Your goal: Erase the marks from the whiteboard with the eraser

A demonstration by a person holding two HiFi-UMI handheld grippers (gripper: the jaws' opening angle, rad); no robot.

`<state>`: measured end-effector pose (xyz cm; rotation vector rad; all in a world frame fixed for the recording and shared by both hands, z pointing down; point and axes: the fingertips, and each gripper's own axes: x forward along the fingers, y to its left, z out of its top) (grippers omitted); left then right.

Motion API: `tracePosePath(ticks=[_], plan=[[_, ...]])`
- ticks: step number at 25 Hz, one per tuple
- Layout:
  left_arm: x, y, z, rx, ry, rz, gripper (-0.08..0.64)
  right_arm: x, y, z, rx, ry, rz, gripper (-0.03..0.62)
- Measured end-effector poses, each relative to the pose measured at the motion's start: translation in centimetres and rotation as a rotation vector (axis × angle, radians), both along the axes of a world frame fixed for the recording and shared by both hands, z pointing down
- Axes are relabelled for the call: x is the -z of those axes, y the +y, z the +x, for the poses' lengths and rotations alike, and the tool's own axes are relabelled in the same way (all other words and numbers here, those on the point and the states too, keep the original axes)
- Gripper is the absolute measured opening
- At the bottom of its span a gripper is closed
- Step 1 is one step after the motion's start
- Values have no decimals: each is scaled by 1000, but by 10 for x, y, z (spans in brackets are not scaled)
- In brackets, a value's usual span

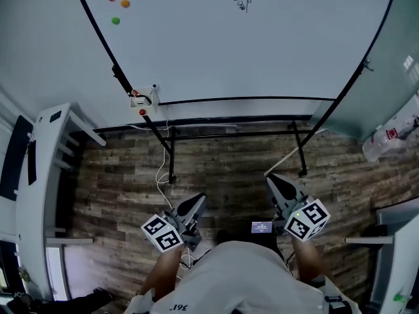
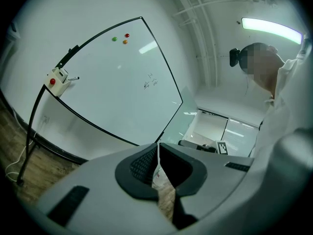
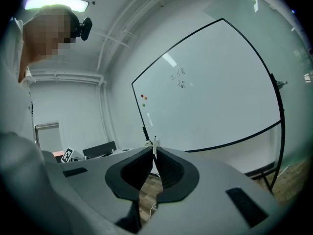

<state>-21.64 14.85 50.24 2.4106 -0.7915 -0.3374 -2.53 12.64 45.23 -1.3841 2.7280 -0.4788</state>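
The whiteboard stands on a black frame ahead of me. Small handwritten marks sit near its top; they also show in the left gripper view and the right gripper view. A white holder with a red dot and a marker hangs at the board's lower left corner. I cannot make out an eraser. My left gripper is low over the floor, well short of the board, jaws shut and empty. My right gripper is beside it, also shut on nothing.
Red, orange and green magnets stick to the board's upper left. The stand's black legs and a white cable are on the wood floor. A white desk is at left, a plastic bag at right.
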Motion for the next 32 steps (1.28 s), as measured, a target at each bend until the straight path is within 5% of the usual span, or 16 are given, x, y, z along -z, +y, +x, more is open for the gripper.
tracePosePath(ticks=[15, 32], plan=[[-5, -86, -9, 165, -19, -13, 8, -5, -110, -16, 136, -5, -7, 26], [-5, -215, 18, 396, -63, -37, 49, -4, -243, 40, 222, 2, -7, 26]])
